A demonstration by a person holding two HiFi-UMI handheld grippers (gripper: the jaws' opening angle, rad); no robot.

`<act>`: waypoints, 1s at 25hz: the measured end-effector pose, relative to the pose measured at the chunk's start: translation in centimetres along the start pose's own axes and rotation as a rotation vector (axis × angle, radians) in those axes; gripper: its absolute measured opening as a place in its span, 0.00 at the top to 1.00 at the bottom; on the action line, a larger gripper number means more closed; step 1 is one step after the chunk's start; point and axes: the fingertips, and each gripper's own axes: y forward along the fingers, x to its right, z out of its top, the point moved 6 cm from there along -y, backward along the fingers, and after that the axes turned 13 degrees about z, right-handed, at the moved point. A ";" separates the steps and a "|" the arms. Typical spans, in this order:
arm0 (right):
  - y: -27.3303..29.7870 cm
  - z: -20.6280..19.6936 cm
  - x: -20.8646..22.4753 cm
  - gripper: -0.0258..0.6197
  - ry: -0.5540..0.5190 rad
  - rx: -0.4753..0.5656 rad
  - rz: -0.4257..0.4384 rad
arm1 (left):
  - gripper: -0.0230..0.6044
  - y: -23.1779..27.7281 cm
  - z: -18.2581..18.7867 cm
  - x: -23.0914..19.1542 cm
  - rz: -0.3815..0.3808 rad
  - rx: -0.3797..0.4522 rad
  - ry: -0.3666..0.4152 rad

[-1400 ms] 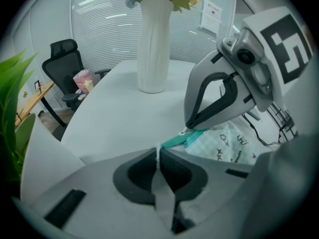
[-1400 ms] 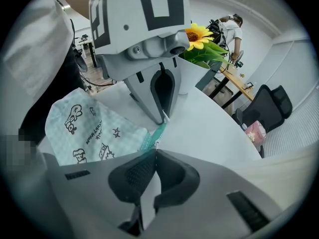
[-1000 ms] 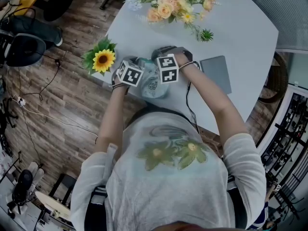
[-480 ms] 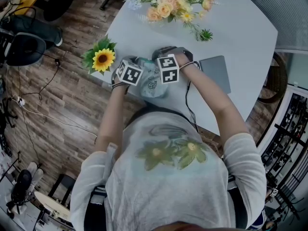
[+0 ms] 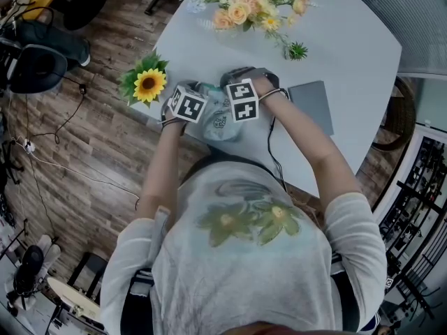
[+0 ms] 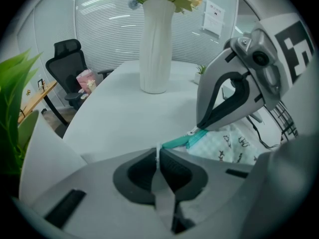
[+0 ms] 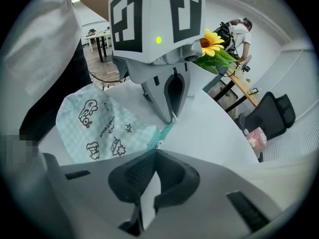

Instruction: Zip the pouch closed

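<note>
A mint pouch [image 5: 222, 123] printed with small drawings lies near the front edge of the white table [image 5: 342, 40]. In the head view both marker cubes hide the fingertips of my left gripper [image 5: 188, 106] and right gripper [image 5: 242, 100], which stand close together over the pouch. In the left gripper view my left gripper [image 6: 158, 154] is shut on the end of the teal zipper tape [image 6: 178, 141]. The tape runs tight to my right gripper [image 6: 198, 129]. In the right gripper view the right gripper [image 7: 151, 152] is shut at the zipper pull on the pouch [image 7: 97, 126] edge, with the left gripper [image 7: 172, 115] just beyond.
A white vase [image 6: 156, 44] of flowers [image 5: 244, 5] stands at the table's far side. A sunflower [image 5: 149, 86] sits at the left table edge and a grey flat case [image 5: 313, 107] lies to the right. Office chairs [image 6: 70, 66] stand on the wooden floor beyond.
</note>
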 end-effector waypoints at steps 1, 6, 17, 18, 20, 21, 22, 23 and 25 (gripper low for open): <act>0.0 0.0 0.0 0.93 -0.006 -0.006 0.001 | 0.92 0.0 0.0 0.0 0.000 0.000 -0.001; -0.1 0.1 -0.1 0.94 -0.019 -0.025 0.010 | 0.92 0.0 0.0 0.1 0.002 0.003 -0.003; -0.3 -1.3 -0.4 0.94 0.033 -0.002 0.017 | 0.92 0.5 -0.1 0.0 0.006 0.007 -0.002; -0.2 -1.4 -0.4 0.94 0.038 0.001 0.017 | 0.92 0.5 -0.1 0.0 0.007 0.007 -0.002; -0.3 -1.2 -0.5 0.94 0.046 0.002 0.023 | 0.92 0.3 -0.1 0.0 0.006 0.005 -0.002; -0.4 -1.2 -0.5 0.94 0.049 0.002 0.027 | 0.92 0.2 -0.1 0.0 0.005 0.005 -0.002; -0.5 -1.1 -0.5 0.94 0.050 0.001 0.029 | 0.92 0.1 -0.1 0.0 0.005 0.005 -0.002; -0.5 -1.1 -0.6 0.94 0.049 -0.001 0.032 | 0.92 0.1 -0.1 0.0 0.006 0.005 -0.003; -0.6 -1.2 -0.7 0.94 0.047 -0.005 0.036 | 0.92 0.1 -0.1 0.0 0.007 0.006 -0.003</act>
